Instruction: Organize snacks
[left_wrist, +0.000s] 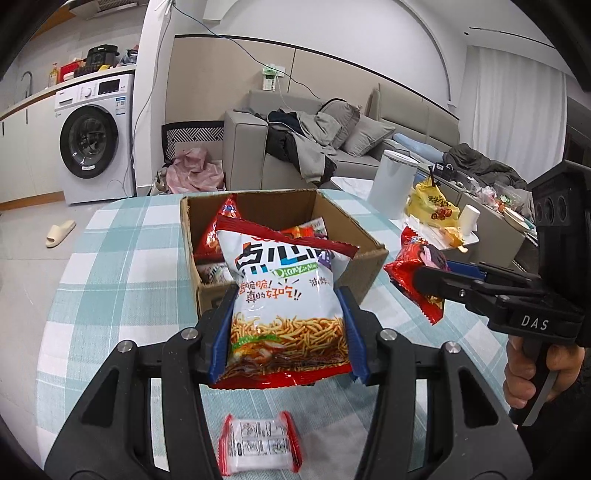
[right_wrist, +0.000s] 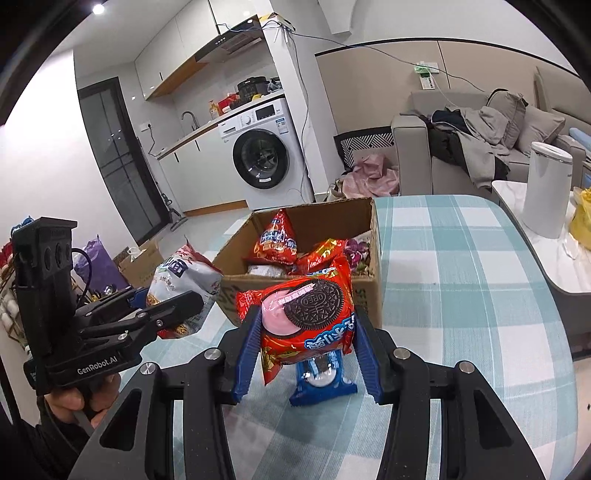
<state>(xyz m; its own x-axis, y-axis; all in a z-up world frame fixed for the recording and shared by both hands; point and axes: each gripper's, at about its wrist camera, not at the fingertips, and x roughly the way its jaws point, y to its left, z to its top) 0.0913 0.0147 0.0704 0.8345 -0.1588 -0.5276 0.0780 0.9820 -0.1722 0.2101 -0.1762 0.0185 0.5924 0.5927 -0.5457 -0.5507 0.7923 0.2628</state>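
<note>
My left gripper (left_wrist: 288, 314) is shut on a white noodle-snack bag (left_wrist: 284, 295), held above the table just in front of the open cardboard box (left_wrist: 365, 236). Several red snack bags (left_wrist: 218, 229) lie inside that box. My right gripper (right_wrist: 304, 328) is shut on a red Oreo pack (right_wrist: 306, 314), also lifted near the box (right_wrist: 306, 218). The left wrist view shows the right gripper (left_wrist: 428, 284) with the red pack (left_wrist: 413, 273) off to the right. In the right wrist view the left gripper (right_wrist: 173, 306) carries the white bag (right_wrist: 184, 273).
A small red-and-white packet (left_wrist: 258, 446) and a blue Oreo pack (right_wrist: 321, 380) lie on the checked tablecloth (right_wrist: 461, 277). A white bin (right_wrist: 546, 188), a yellow bag (left_wrist: 432, 205) and a paper cup (left_wrist: 469, 218) stand to the right. A sofa (left_wrist: 295, 144) and washing machine (left_wrist: 96, 140) lie beyond.
</note>
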